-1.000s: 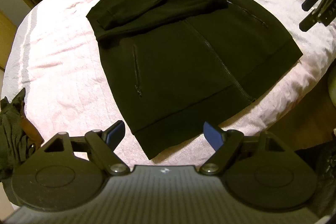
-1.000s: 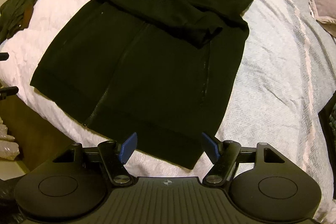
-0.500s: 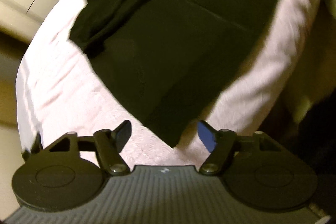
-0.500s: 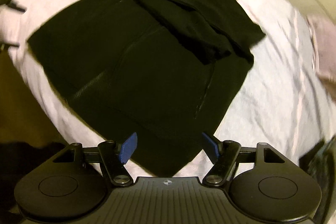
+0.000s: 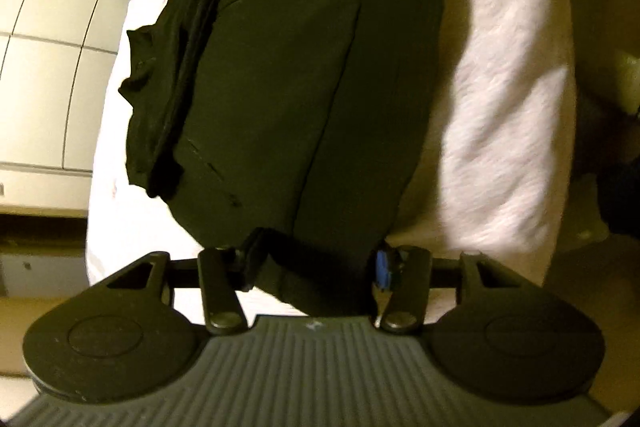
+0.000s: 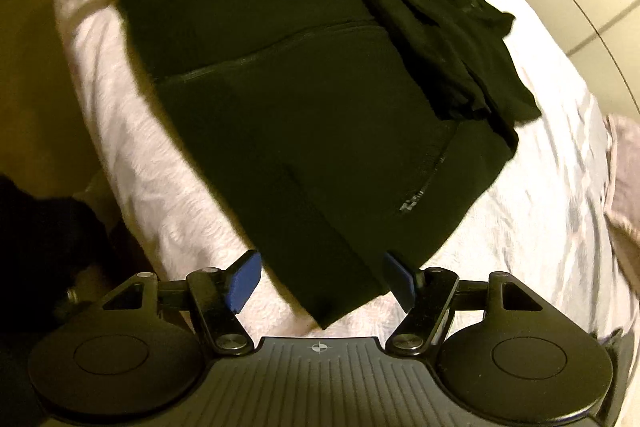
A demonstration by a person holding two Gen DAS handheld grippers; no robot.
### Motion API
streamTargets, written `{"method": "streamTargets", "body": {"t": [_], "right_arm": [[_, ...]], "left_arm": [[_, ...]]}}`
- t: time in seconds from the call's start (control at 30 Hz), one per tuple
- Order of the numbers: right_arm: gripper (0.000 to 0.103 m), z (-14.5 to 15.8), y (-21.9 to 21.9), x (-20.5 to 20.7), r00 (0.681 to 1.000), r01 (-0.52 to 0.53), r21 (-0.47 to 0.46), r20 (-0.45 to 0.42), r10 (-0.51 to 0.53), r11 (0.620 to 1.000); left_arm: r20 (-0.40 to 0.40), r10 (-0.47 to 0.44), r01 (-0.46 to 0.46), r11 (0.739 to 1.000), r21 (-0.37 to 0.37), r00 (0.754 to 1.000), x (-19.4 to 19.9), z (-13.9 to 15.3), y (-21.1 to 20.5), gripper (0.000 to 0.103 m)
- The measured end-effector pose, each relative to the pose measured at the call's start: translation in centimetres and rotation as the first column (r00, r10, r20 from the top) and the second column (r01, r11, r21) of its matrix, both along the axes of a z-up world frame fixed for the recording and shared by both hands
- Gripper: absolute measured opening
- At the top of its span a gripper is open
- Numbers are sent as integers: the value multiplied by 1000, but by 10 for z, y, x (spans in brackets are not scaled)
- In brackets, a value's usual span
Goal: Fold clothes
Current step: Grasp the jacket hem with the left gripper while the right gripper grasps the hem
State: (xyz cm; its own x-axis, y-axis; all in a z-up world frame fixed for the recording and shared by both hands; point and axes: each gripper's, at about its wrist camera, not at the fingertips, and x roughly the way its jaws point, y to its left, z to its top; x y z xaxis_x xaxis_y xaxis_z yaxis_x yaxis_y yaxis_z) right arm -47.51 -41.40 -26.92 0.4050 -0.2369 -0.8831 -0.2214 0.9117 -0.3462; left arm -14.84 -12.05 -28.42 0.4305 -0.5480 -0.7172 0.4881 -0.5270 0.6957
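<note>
Left wrist view: both tongs have dropped to the jacket [image 5: 304,75] hem; left tongs [image 5: 316,263] have been closing with a corner between them, right tongs [image 6: 320,279] wide, straddling the other corner.

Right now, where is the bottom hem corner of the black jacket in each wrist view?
Left wrist view: the black jacket fills the centre; its hem corner lies low, between the left gripper fingers.
Right wrist view: the corner lies low in the centre, between the right gripper fingers.
Shared landmark: the pale bedspread under the jacket.
</note>
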Motion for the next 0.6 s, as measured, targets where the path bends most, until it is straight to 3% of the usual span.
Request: {"method": "streamTargets", "body": {"t": [0.07,0.13,0.23,0.3,0.4,0.53,0.6], "right_arm": [[71,-6,7,-1,999,-40,-10,3,40,999],[71,-15,16,0,997,-82,-24,7,83,996],[71,-32,29,6,989,-144,-58,14,145,988],[71,-47,36,11,980,-199,-94,1,200,975],[70,-63,42,19,966,-256,-133,-10,257,957],[70,-68,35,24,959,-271,-223,19,282,936],[67,-69,24,25,962,-256,-285,22,273,924]], "left_arm": [[11,-23,23,1000,7,1000,6,-3,-1,48],[-1,-17,17,1000,15,1000,13,-3,-6,25],[-53,22,-21,1000,6,998,21,4,-15,13],[-130,82,-84,996,-11,988,29,16,-24,11],[-282,199,-215,976,-26,938,49,40,-38,10],[-457,318,-366,931,-18,831,76,72,-55,10],[-418,275,-316,948,-31,866,74,74,-58,10]]}}
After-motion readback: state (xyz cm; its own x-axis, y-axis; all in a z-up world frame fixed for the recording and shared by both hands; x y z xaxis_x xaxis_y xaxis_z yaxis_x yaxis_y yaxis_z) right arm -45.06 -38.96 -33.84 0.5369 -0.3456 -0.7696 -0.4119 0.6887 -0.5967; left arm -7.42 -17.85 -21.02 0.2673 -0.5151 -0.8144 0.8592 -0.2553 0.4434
